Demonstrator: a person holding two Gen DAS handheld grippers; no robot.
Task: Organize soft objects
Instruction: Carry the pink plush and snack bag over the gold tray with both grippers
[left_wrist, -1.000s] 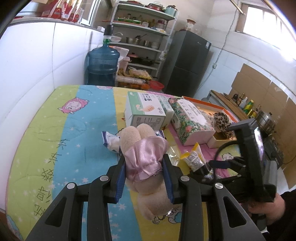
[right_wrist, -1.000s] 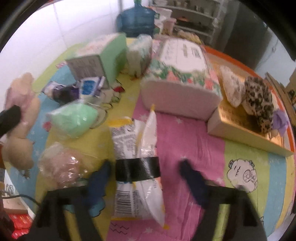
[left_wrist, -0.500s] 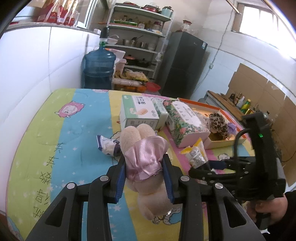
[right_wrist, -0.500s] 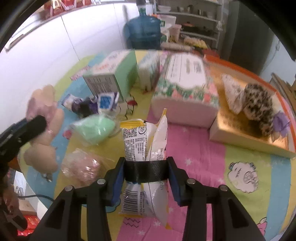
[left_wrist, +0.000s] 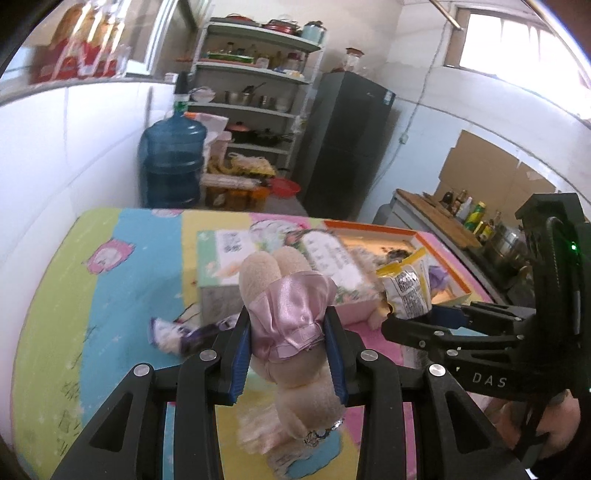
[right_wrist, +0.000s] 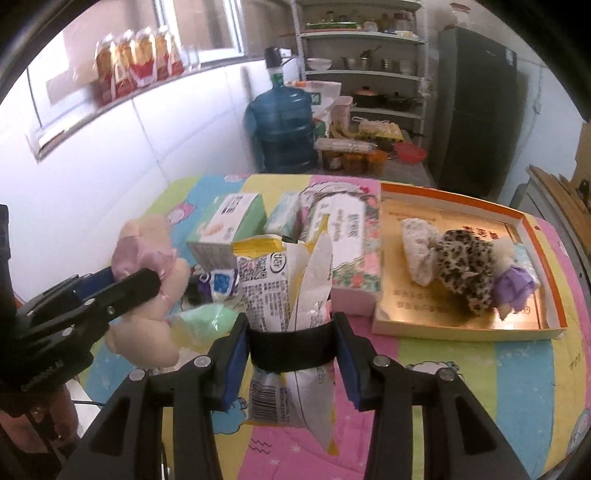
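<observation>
My left gripper (left_wrist: 289, 325) is shut on a beige plush toy in a pink satin dress (left_wrist: 291, 314) and holds it above the colourful table cloth (left_wrist: 92, 295); it also shows in the right wrist view (right_wrist: 147, 258). My right gripper (right_wrist: 292, 332) is shut on a yellow and white snack bag (right_wrist: 284, 288), lifted off the table; the bag also shows in the left wrist view (left_wrist: 406, 288). An orange-rimmed box lid (right_wrist: 480, 218) at the right holds a leopard-print soft item (right_wrist: 465, 258), a cream one (right_wrist: 417, 247) and a small purple-dressed doll (right_wrist: 513, 284).
A green and white carton (right_wrist: 229, 229), a floral tissue pack (right_wrist: 351, 240), a green soft pack (right_wrist: 207, 321) and small wrappers (right_wrist: 218, 284) lie mid-table. A white wall runs along the left. A water jug (right_wrist: 284, 125), shelves and a dark fridge (right_wrist: 476, 96) stand behind.
Both grippers have risen from the table. The right gripper closed on the snack bag and lifted it. The plush toy stays gripped in the left.
</observation>
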